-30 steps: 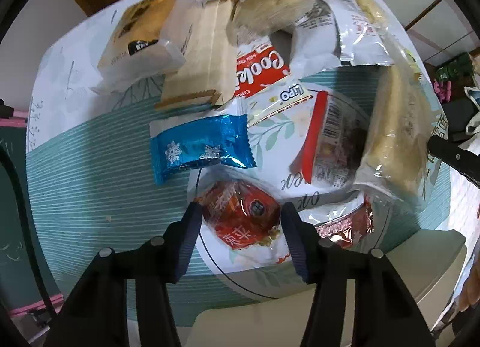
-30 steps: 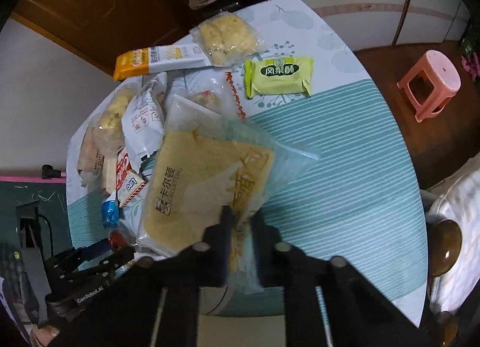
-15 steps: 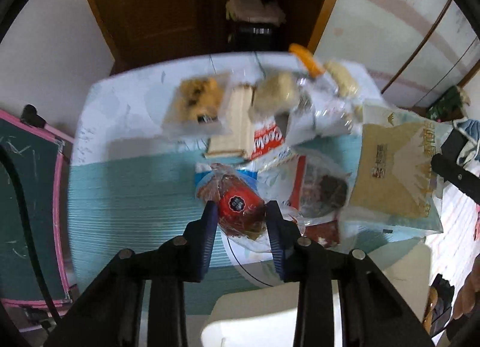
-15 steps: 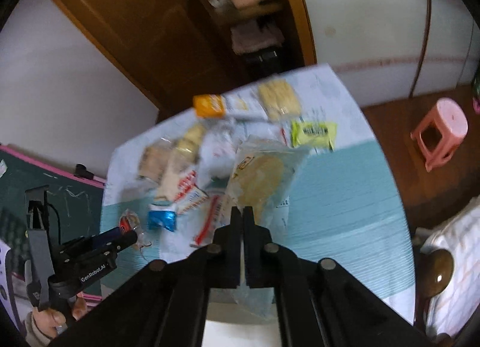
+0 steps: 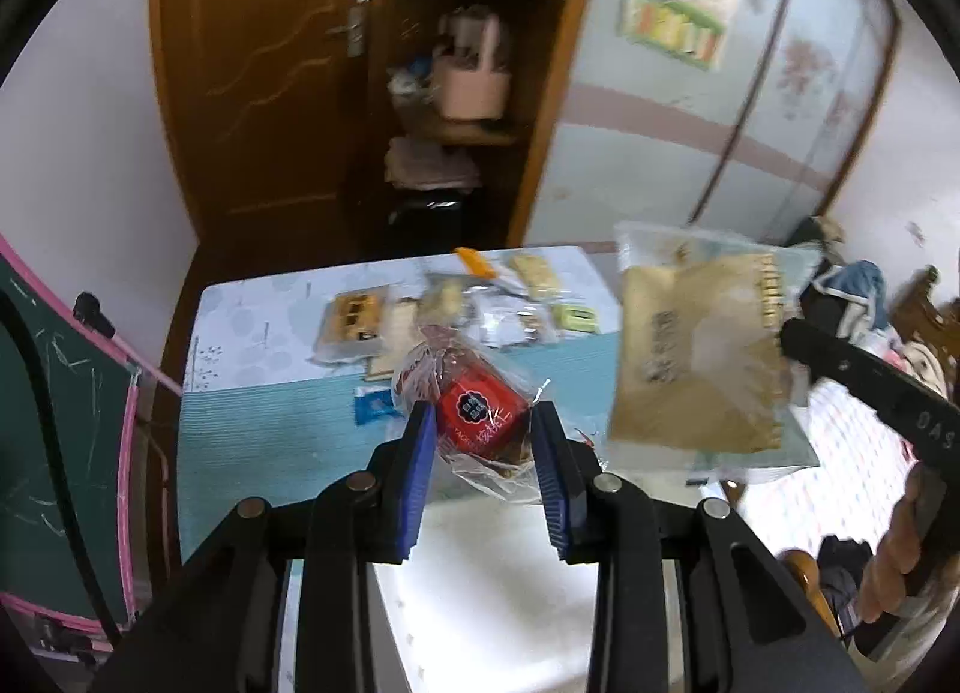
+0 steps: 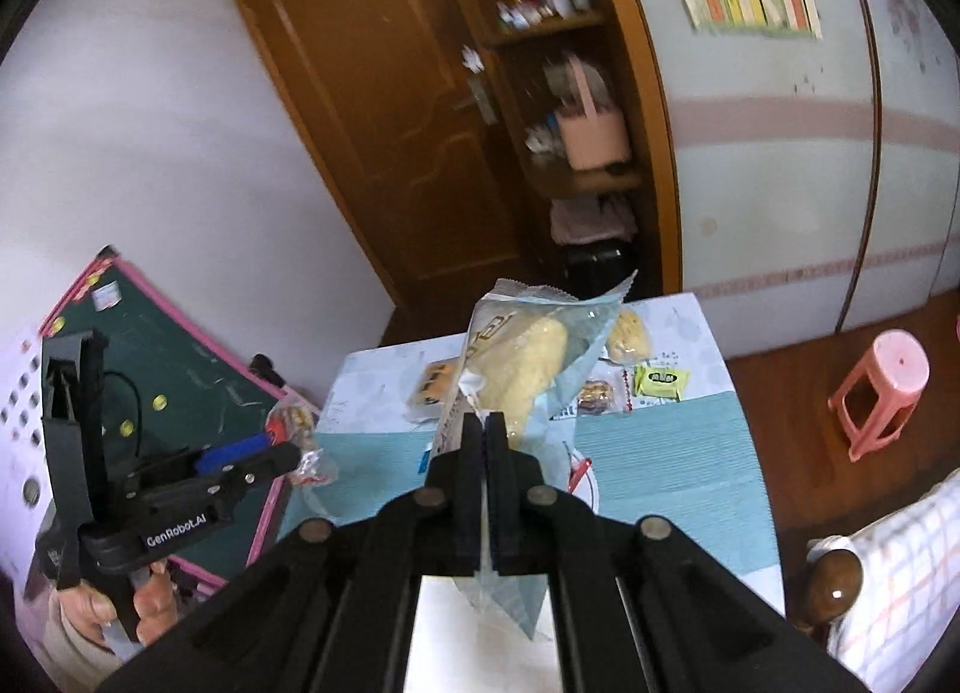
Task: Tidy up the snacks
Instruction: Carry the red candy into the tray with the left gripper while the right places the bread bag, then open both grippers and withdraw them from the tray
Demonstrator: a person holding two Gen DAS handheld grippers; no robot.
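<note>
Both snacks have gone up off the table (image 5: 252, 411): the left gripper (image 5: 483, 435) squeezes the red snack (image 5: 477, 423), the right gripper (image 6: 485, 441) pinches the big bag (image 6: 528, 369); putting away likely comes next.

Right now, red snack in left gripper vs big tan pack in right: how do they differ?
The red snack is small and chunky; the tan pack is broad and flat. The left gripper clamps the red snack across its body with jaws apart; the right gripper pinches only the tan pack's wrapper edge, jaws nearly together. Both have clear wrappers and are held above the table.
</note>
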